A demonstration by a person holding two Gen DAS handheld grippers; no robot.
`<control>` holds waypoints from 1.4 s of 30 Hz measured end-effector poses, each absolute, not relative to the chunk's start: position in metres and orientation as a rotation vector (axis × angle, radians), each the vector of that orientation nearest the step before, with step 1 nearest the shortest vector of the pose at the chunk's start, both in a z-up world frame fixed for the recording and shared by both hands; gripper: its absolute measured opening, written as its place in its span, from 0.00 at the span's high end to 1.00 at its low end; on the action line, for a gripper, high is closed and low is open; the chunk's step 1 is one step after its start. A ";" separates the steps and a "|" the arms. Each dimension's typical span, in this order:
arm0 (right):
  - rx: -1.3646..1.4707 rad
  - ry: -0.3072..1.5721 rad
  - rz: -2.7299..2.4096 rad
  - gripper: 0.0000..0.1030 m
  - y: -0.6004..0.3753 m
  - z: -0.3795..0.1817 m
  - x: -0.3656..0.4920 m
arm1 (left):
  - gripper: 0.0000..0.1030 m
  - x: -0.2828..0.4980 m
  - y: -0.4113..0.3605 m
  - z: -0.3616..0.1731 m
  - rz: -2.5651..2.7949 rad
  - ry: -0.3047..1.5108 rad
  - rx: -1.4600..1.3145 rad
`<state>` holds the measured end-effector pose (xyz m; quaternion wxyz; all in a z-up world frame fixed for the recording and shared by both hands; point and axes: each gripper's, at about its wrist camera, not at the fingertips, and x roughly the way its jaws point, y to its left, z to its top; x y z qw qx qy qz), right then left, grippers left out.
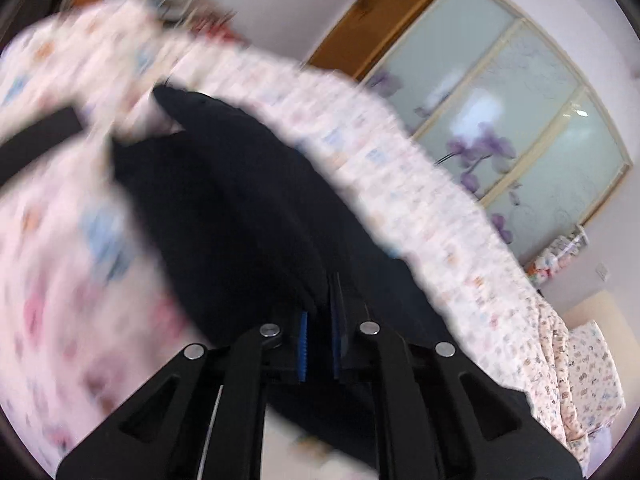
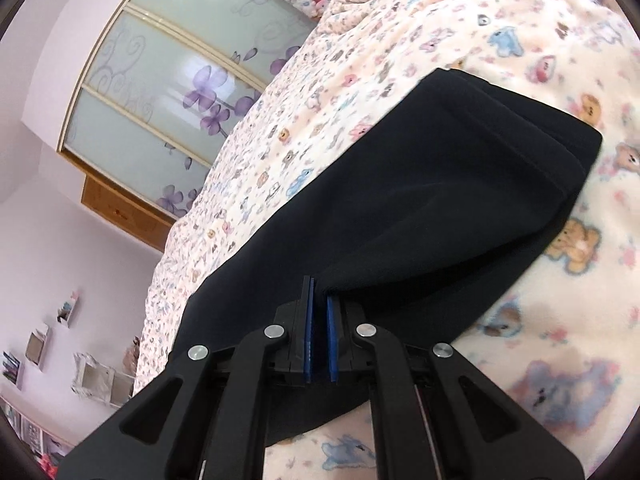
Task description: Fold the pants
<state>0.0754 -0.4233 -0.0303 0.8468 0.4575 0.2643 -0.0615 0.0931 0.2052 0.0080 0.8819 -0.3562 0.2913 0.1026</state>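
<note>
Dark navy pants (image 2: 432,200) lie on a bed covered by a cream blanket printed with teddy bears (image 2: 580,240). In the right wrist view my right gripper (image 2: 320,304) is shut on an edge of the pants, the cloth pinched between its blue pads (image 2: 331,336); the hemmed end stretches away to the upper right. In the left wrist view, which is blurred by motion, my left gripper (image 1: 320,308) is shut on the dark pants (image 1: 224,208), with the fabric running up and away to the left over the blanket (image 1: 60,280).
A wardrobe with frosted glass doors and purple flower prints (image 1: 520,140) stands beyond the bed; the same wardrobe (image 2: 168,88) shows in the right wrist view. Small wall shelves (image 2: 40,344) hang at lower left. The blanket hangs over the bed's edge (image 1: 580,380).
</note>
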 end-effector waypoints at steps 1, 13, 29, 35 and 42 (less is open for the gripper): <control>0.968 0.560 -0.132 0.94 -0.424 -0.031 0.075 | 0.91 0.088 0.208 -0.006 0.220 0.643 -0.773; 1.041 0.491 -0.139 0.94 -0.433 -0.027 0.064 | 0.12 0.053 0.203 0.045 0.303 0.378 -0.655; 1.227 0.474 -0.305 0.41 -0.487 -0.035 -0.008 | 0.02 0.098 0.133 -0.007 0.183 0.506 -0.590; 1.095 0.400 -0.434 0.56 -0.515 -0.016 -0.011 | 0.02 0.098 0.138 -0.010 0.183 0.509 -0.607; 0.916 0.588 -0.527 0.59 -0.513 -0.026 0.030 | 0.02 0.101 0.140 -0.012 0.181 0.516 -0.608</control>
